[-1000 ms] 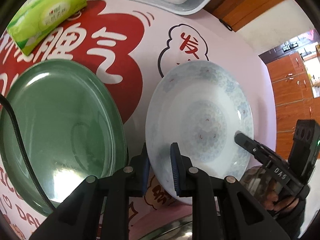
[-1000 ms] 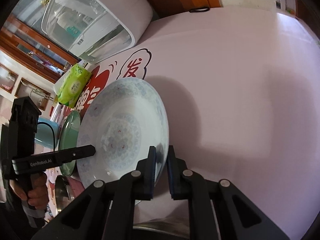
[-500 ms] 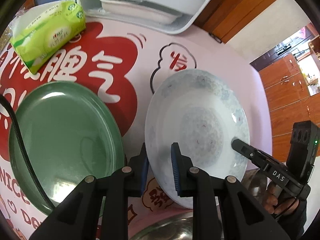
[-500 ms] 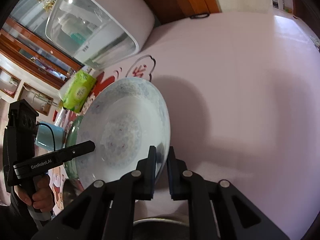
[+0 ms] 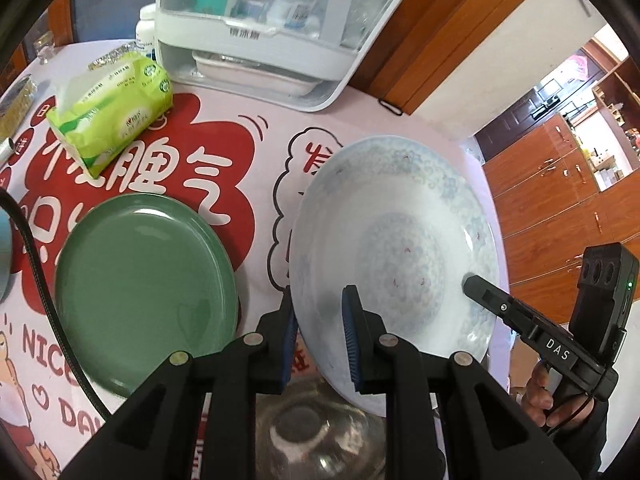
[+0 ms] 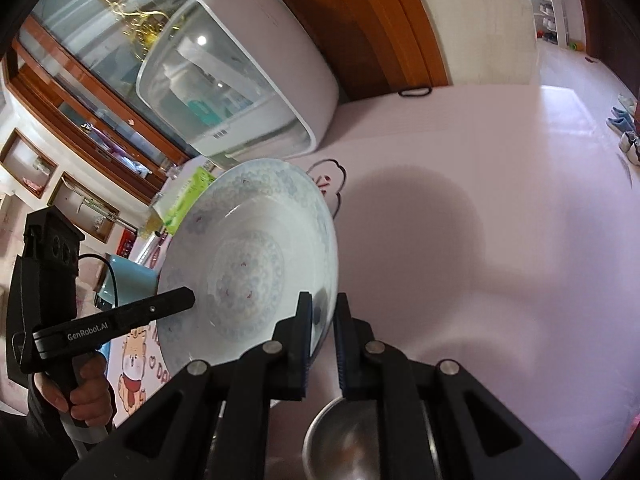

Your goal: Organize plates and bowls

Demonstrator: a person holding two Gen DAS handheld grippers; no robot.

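A white plate with a pale blue pattern [image 5: 400,240] is held in the air above the table, tilted. My left gripper [image 5: 320,320] is shut on its near left rim. My right gripper [image 6: 323,316] is shut on the opposite rim of the same plate [image 6: 248,268]. In the left wrist view the right gripper's finger [image 5: 492,300] lies over the plate's right edge. A green plate [image 5: 144,292] lies flat on the table to the left. A steel bowl [image 5: 312,432] sits below the lifted plate; it also shows in the right wrist view [image 6: 348,440].
A white dish cabinet with a clear lid [image 5: 272,28] stands at the table's back. A green tissue pack [image 5: 112,108] lies in front of it. A light blue bowl [image 6: 124,280] shows at the left. The pink tablecloth [image 6: 500,240] spreads to the right.
Both grippers have lifted the patterned plate higher off the table and tilted it more. The green plate and the steel bowl have stayed where they were.
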